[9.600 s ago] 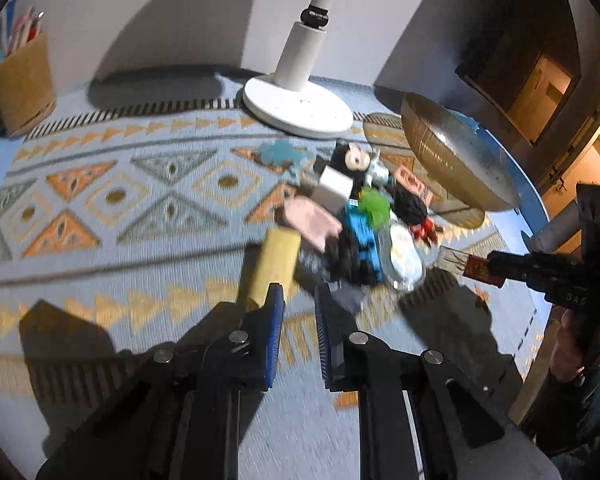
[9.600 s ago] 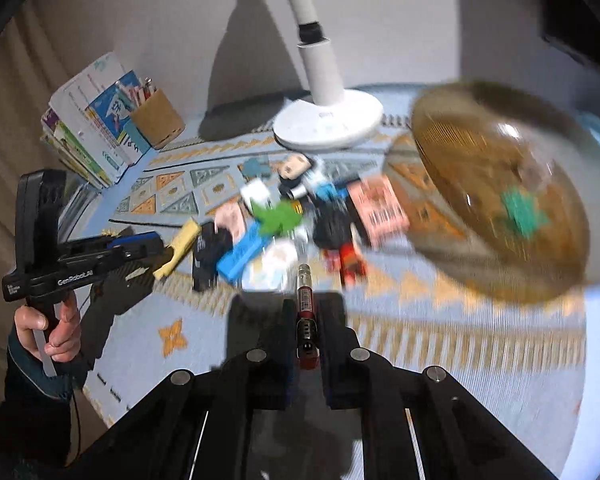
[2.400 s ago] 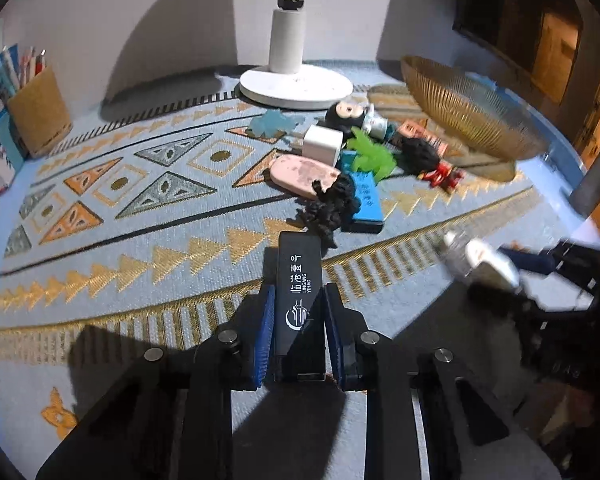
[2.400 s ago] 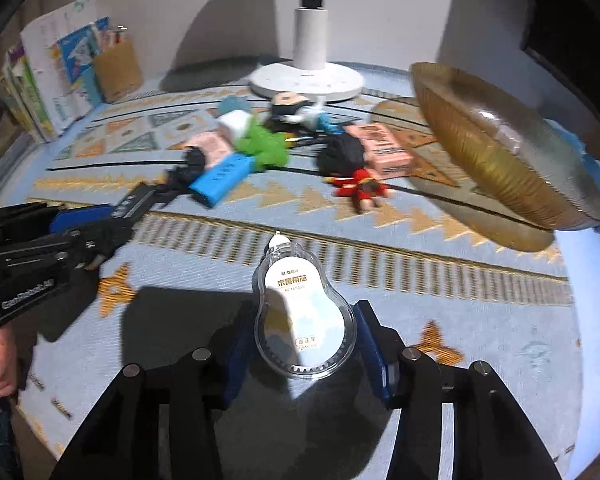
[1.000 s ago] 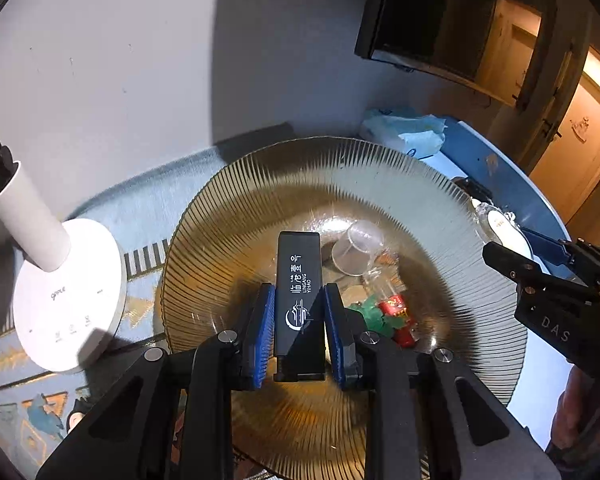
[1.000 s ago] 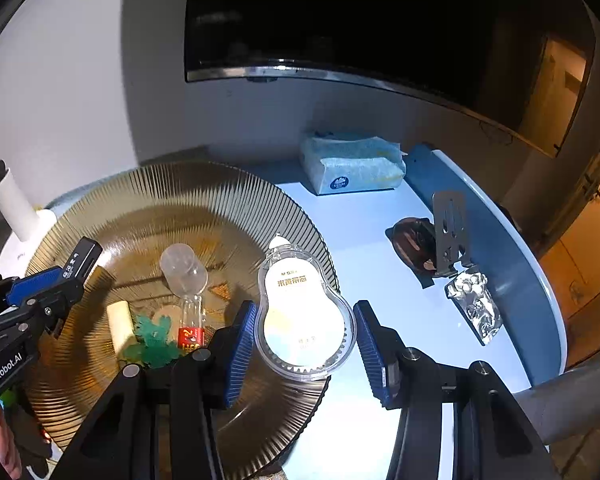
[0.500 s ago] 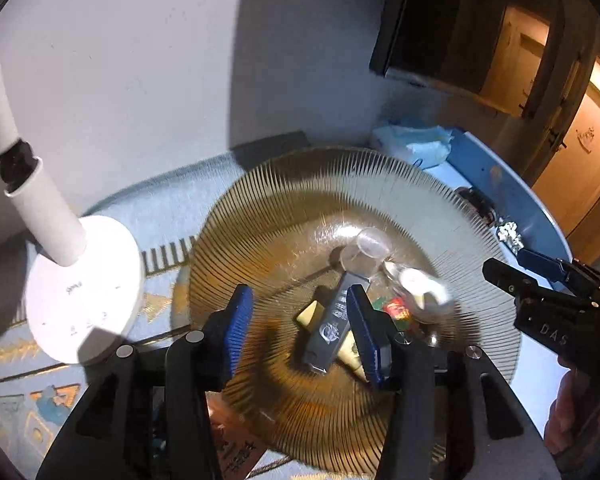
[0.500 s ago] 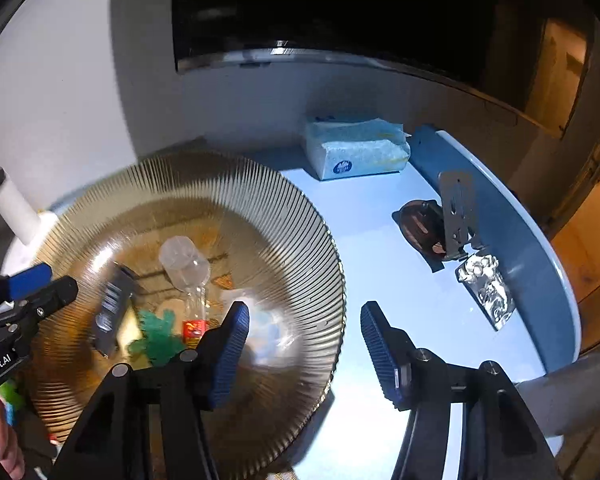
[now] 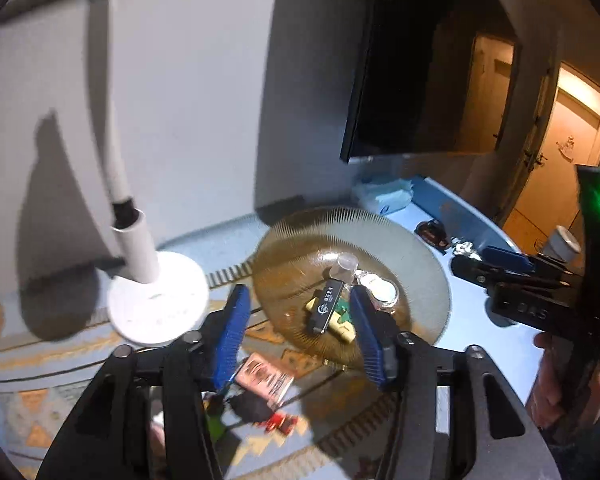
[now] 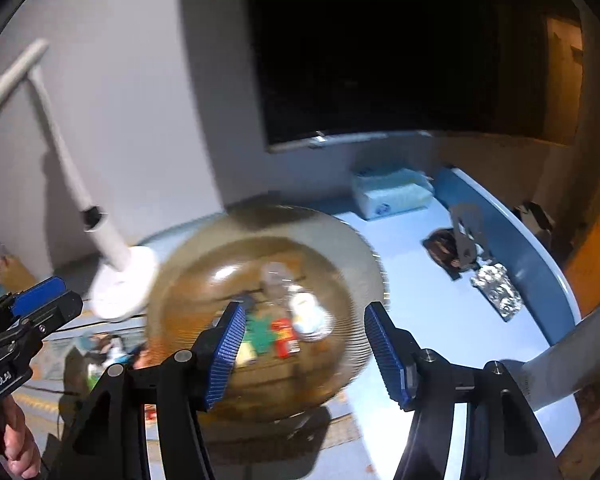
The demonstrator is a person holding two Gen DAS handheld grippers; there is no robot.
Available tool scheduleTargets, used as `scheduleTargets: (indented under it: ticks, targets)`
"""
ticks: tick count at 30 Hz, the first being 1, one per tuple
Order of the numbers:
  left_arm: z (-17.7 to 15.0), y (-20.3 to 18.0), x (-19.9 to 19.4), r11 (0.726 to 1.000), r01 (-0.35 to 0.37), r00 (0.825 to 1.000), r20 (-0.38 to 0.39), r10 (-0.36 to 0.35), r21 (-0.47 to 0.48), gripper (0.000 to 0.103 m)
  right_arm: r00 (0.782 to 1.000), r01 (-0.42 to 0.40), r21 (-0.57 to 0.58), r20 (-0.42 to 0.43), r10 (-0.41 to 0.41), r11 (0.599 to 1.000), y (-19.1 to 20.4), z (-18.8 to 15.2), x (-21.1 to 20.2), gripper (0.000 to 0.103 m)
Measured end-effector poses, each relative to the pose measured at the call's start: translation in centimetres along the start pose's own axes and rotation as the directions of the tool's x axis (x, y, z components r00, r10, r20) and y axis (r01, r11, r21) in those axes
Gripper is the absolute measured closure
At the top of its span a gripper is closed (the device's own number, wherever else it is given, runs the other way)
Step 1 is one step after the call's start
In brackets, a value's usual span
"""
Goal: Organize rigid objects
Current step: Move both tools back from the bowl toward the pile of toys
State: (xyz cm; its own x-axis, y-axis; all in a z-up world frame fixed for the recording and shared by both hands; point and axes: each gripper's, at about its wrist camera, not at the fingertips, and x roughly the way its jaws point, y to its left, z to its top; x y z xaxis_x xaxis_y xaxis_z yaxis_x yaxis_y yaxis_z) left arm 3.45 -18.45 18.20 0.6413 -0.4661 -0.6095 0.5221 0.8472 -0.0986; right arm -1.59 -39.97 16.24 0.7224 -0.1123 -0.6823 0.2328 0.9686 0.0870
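A ribbed amber glass bowl (image 9: pixel 416 264) (image 10: pixel 204 264) holds several small items. A black stick with white print (image 9: pixel 326 305) lies in it beside a clear correction-tape case (image 9: pixel 382 293) (image 10: pixel 308 312), a green toy (image 10: pixel 262 332) and a red piece (image 10: pixel 284 334). My left gripper (image 9: pixel 298 330) is open and empty above the bowl's near rim. My right gripper (image 10: pixel 304 346) is open and empty above the bowl, and it also shows in the left wrist view (image 9: pixel 500 268).
A white lamp base (image 9: pixel 156 300) stands left of the bowl on the patterned mat. A pink card (image 9: pixel 266 378) and small toys (image 9: pixel 260 408) lie on the mat below the bowl. A tissue pack (image 10: pixel 392 192) and foil packet (image 10: pixel 496 284) sit on the blue table.
Both grippers have opened and dropped their loads, the black stick and the correction-tape case, into the bowl. Both have since pulled up and back from it.
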Motion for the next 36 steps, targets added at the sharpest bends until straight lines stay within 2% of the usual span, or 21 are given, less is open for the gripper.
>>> scheduleTargets:
  ticks: [1, 2, 6, 8, 9, 11, 15, 19, 24, 27, 30, 33, 36]
  targets:
    - [0.0, 0.5, -1.6, 1.0, -0.007, 1.0, 0.022, 0.007, -0.004, 0.035, 1.0, -0.008, -0.011, 0.012, 0.008, 1.0, 0.8, -0.1, -0.8, 0.041]
    - [-0.1, 0.9, -2.9, 1.0, -0.014, 0.999, 0.044, 0.014, -0.01, 0.032, 1.0, -0.019, -0.029, 0.025, 0.02, 0.999, 1.9, -0.1, -1.6, 0.041]
    - [-0.2, 3.1, -9.3, 1.0, -0.021, 0.991, 0.135, 0.023, -0.018, 0.031, 0.994, -0.084, -0.104, 0.065, 0.091, 0.991, 6.1, -0.2, -4.5, 0.041]
    - [-0.6, 4.1, -12.7, 0.998, -0.06, 0.979, 0.194, 0.062, -0.013, 0.031, 0.987, -0.135, -0.136, 0.07, 0.145, 0.982, 7.8, -0.5, -5.6, 0.041]
    - [-0.9, 4.7, -14.3, 0.996, -0.088, 0.973, 0.214, 0.088, -0.014, 0.028, 0.981, -0.166, -0.155, 0.071, 0.179, 0.974, 8.9, -0.8, -6.2, 0.041]
    - [-1.7, 5.8, -16.2, 0.991, -0.132, 0.966, 0.219, 0.135, -0.027, 0.021, 0.974, -0.201, -0.182, 0.071, 0.217, 0.963, 10.4, -1.4, -6.9, 0.041]
    - [-4.7, 8.7, -17.6, 0.983, -0.169, 0.967, 0.184, 0.179, -0.068, 0.021, 0.96, -0.258, -0.211, 0.055, 0.275, 0.943, 12.9, -3.4, -7.3, 0.04]
    - [-8.2, 11.3, -14.6, 0.983, -0.155, 0.984, 0.073, 0.162, -0.097, 0.021, 0.947, -0.313, -0.224, -0.006, 0.32, 0.923, 14.4, -4.6, -5.4, 0.04]
    - [-12.1, 12.7, -9.6, 0.985, -0.131, 0.99, -0.067, 0.124, -0.113, 0.021, 0.941, -0.338, -0.239, -0.099, 0.323, 0.91, 16.2, -5.9, -2.5, 0.04]
    - [-14.2, 13.9, -5.5, 0.981, -0.112, 0.983, -0.165, 0.085, -0.16, 0.021, 0.938, -0.34, -0.214, -0.152, 0.312, 0.916, 16.1, -7.1, -0.4, 0.04]
    - [-16.3, 14.3, -2.7, 0.977, -0.11, 0.972, -0.227, 0.067, -0.184, 0.021, 0.917, -0.363, -0.163, -0.237, 0.321, 0.917, 15.7, -8.8, 2.6, 0.04]
    - [-17.6, 14.0, -1.0, 0.979, -0.099, 0.965, -0.255, 0.051, -0.179, 0.021, 0.919, -0.322, -0.167, -0.292, 0.265, 0.932, 15.5, -10.6, 5.4, 0.04]
    - [-18.3, 13.3, 0.3, 0.984, -0.109, 0.958, -0.28, 0.065, -0.144, 0.021, 0.915, -0.303, -0.162, -0.324, 0.239, 0.939, 15.5, -11.5, 7.4, 0.04]
